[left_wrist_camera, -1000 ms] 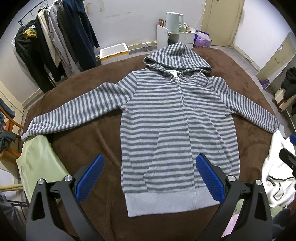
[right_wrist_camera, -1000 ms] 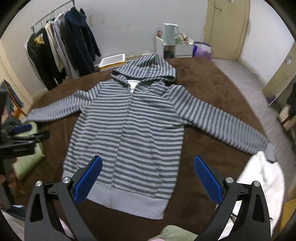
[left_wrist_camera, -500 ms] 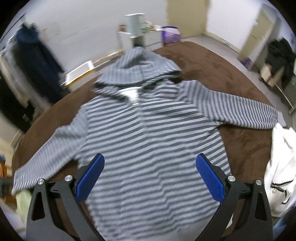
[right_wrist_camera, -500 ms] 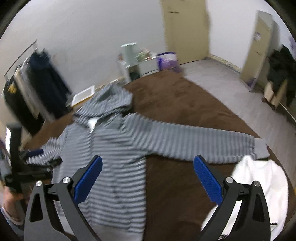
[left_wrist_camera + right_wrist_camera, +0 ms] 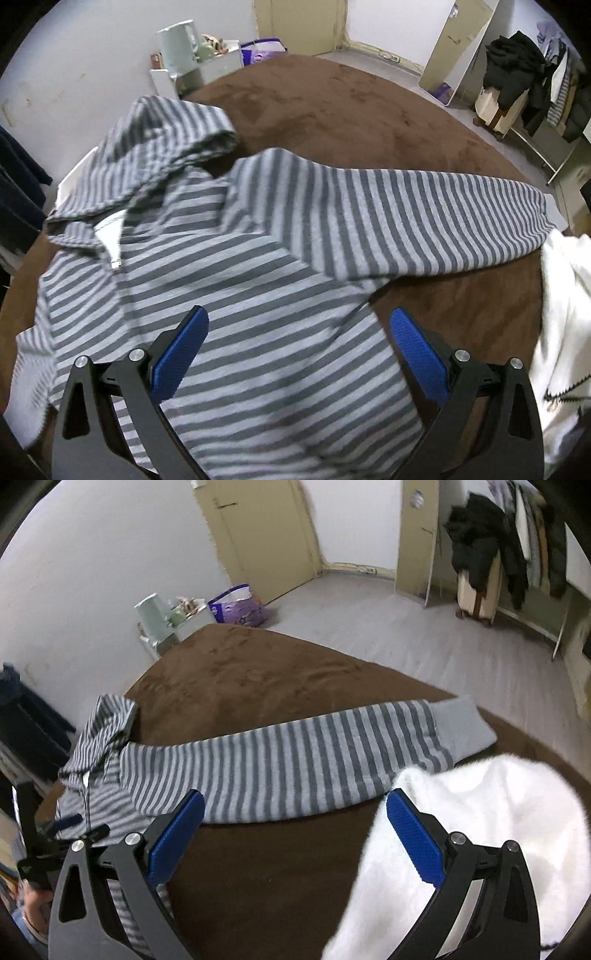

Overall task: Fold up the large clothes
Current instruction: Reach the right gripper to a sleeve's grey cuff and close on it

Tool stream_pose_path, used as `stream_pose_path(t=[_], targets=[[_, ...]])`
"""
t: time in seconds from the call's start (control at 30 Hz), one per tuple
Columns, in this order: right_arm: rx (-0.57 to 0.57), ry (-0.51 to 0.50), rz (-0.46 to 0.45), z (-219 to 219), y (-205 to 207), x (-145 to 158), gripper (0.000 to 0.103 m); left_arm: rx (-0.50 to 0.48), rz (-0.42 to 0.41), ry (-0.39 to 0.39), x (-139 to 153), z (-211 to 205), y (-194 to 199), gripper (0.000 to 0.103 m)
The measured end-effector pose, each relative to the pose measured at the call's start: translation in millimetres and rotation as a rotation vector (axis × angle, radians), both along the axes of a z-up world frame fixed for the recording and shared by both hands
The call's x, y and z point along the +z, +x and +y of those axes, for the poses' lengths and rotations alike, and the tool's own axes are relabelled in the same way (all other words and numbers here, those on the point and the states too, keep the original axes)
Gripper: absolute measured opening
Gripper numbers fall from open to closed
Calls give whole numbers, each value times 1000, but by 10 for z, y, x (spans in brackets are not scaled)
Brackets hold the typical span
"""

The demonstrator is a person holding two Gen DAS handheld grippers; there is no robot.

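The striped hoodie (image 5: pixel 258 295) lies flat, front side up, on a brown plush blanket (image 5: pixel 369 110) covering the work surface. The fabric is a soft knit with alternating dark grey and light grey horizontal bands; the hood (image 5: pixel 166 136) is spread out above the collar, and a zipper (image 5: pixel 116 264) with a pale placket runs down the chest. One sleeve (image 5: pixel 295 760) extends straight out to the side and ends in a plain light grey ribbed cuff (image 5: pixel 461 731). A white fleecy garment (image 5: pixel 480 830) lies just beside the cuff, overlapping the sleeve edge.

The left hand-held gripper (image 5: pixel 297 350) hovers over the hoodie body with its blue textured pads (image 5: pixel 181 354) spread wide, holding nothing. The right hand-held gripper (image 5: pixel 295 834) is likewise spread wide and empty, positioned over the blanket below the sleeve.

A purple printed bag (image 5: pixel 238 609) stands on the grey floor near a beige door (image 5: pixel 258 535); its lettering is unreadable.
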State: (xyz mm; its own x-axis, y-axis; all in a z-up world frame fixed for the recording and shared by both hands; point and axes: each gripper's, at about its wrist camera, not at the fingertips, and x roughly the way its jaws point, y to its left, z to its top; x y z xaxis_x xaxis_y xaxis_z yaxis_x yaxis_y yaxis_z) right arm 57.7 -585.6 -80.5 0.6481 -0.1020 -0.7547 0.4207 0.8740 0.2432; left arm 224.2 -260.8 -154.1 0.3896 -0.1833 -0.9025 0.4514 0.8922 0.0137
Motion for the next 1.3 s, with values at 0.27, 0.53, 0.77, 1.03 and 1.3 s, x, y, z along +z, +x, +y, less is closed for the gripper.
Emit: stream_pose_path(t=[0.27, 0.53, 0.77, 1.03, 1.3], targets=[[-118, 81, -23, -710, 173, -279, 98, -11, 25, 32, -296, -272, 163, 97], [-310, 338, -24, -1583, 152, -788, 98, 6, 94, 60, -590, -377, 287, 97], [-416, 407, 69, -1809, 21, -1079, 98, 8, 129, 62, -760, -427, 281, 97], [-415, 391, 48, -1946, 178, -1199, 84, -7, 111, 91, -866, -490, 244, 97], [-440, 415, -12, -1985, 158, -1281, 16, -7, 95, 105, -924, -495, 272, 97]])
